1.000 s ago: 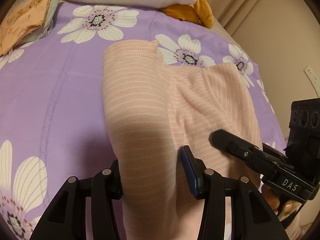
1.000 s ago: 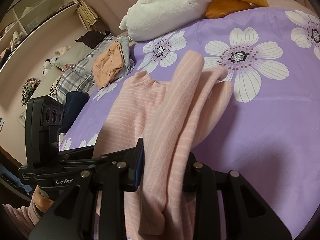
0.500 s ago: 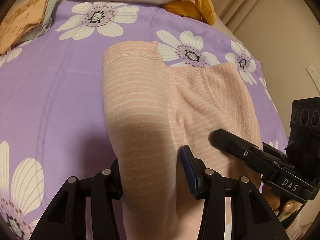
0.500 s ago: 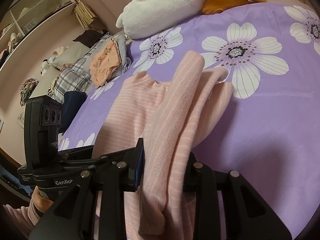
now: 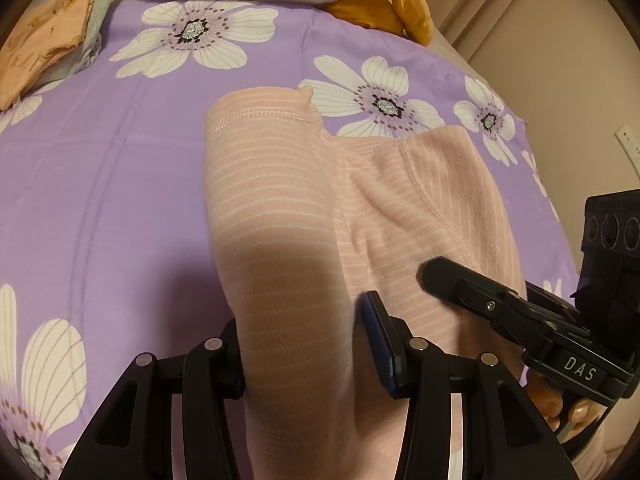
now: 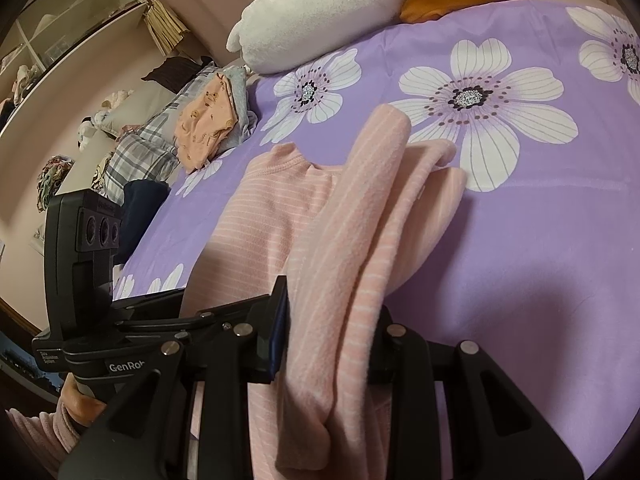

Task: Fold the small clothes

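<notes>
Pink striped garment (image 5: 280, 208) is lying partly on the purple floral bedspread (image 5: 100, 200), with its near end lifted by both grippers. Left gripper (image 5: 304, 344) is clamping a wide band of the fabric: cloth is filling the whole gap between the black finger on one side and the blue-padded finger (image 5: 380, 344) on the other, jaws standing at a medium width. Right gripper (image 6: 328, 340) is pinching a bunched, doubled-over fold of the same garment, jaws narrower, fabric draping down in front of them. In the left wrist view the right gripper is appearing at the lower right edge, just beside the garment's right portion, with fingertips of a hand (image 5: 576, 412) on its handle. In the right wrist view the left gripper is sitting at the lower left, held by a hand in a pink sleeve (image 6: 36, 428). Far end of the garment is resting flat on the bedspread. A white plush toy (image 6: 320, 12) is lying at the head of the bed; a folded orange cloth (image 6: 204, 120) is sitting on a grey one at the bedspread's far left edge, well apart from the garment.
</notes>
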`<state>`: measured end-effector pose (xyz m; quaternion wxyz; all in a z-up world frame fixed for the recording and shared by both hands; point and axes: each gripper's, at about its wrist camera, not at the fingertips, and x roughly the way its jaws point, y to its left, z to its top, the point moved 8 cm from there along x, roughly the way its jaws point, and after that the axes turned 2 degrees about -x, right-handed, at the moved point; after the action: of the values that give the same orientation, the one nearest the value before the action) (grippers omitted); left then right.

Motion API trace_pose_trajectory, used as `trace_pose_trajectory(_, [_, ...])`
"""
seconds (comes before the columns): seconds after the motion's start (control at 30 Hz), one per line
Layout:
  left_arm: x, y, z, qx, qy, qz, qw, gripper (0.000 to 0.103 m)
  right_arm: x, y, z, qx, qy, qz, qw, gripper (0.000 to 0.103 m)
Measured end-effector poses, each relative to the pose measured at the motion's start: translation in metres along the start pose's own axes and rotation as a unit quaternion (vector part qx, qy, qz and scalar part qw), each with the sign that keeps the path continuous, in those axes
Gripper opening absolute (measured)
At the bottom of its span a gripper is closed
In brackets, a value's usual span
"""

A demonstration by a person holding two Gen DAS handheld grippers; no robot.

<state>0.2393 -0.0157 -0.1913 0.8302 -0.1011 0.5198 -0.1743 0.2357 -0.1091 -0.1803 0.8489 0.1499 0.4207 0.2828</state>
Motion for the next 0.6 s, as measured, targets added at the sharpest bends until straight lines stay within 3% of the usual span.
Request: trace_pose_trajectory(0.6, [0.0028, 0.0003, -0.0005, 0.006, 0.000, 0.008, 0.9999, 0.047, 0.0067, -0.0052, -0.0026, 0.008, 0.004, -0.001, 1.000, 0.030])
